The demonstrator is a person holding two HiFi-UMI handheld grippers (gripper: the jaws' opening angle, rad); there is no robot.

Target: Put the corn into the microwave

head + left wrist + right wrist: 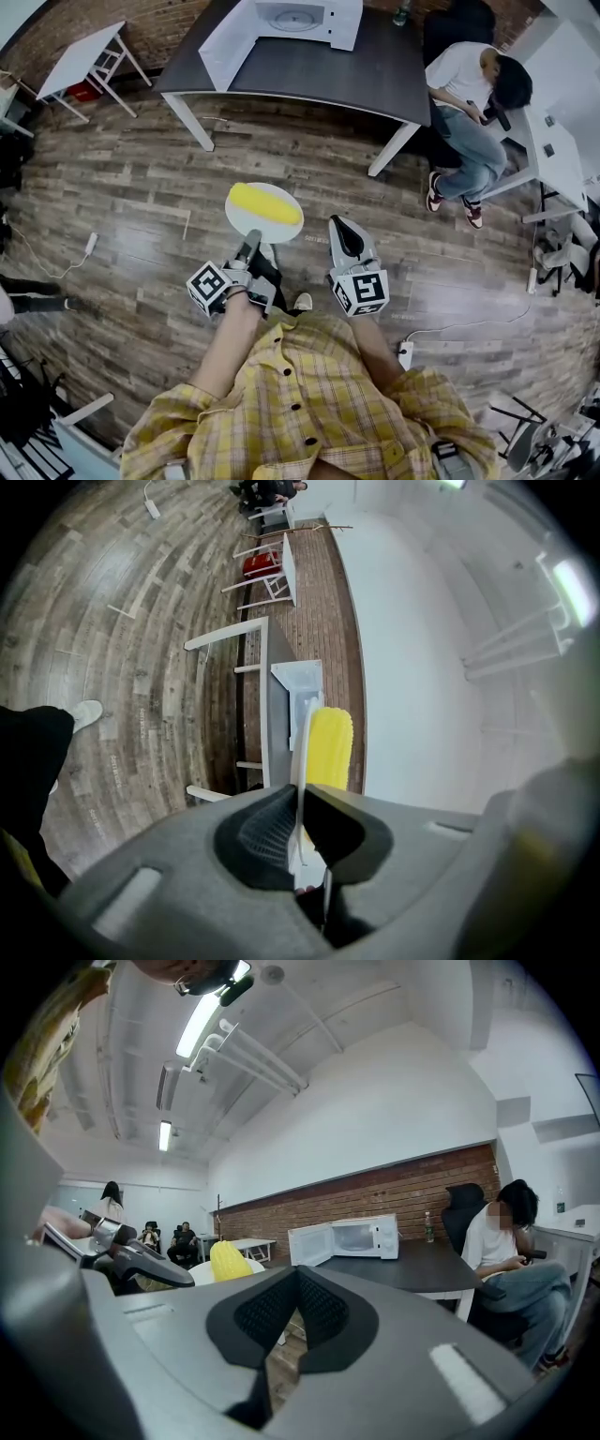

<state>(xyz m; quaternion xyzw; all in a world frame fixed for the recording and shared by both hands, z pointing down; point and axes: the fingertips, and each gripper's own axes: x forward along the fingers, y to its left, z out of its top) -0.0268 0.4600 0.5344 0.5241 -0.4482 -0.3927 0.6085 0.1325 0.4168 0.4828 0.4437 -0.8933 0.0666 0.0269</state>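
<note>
A yellow corn cob (265,204) lies on a white plate (239,217) that hangs above the wooden floor. My left gripper (251,240) is shut on the plate's near rim. In the left gripper view the plate (302,761) shows edge-on between the pads, with the corn (330,747) on its right face. My right gripper (345,225) is beside the plate, shut with nothing in it. Ahead, a white microwave (302,19) stands on a dark table (356,70) with its door (230,42) swung open. The right gripper view shows the microwave (361,1237) and the corn (228,1260).
A person (469,112) sits on a chair at the table's right end, legs stretched toward the floor in front. A small white table (84,58) stands far left. A power strip and cable (412,342) lie on the floor at my right.
</note>
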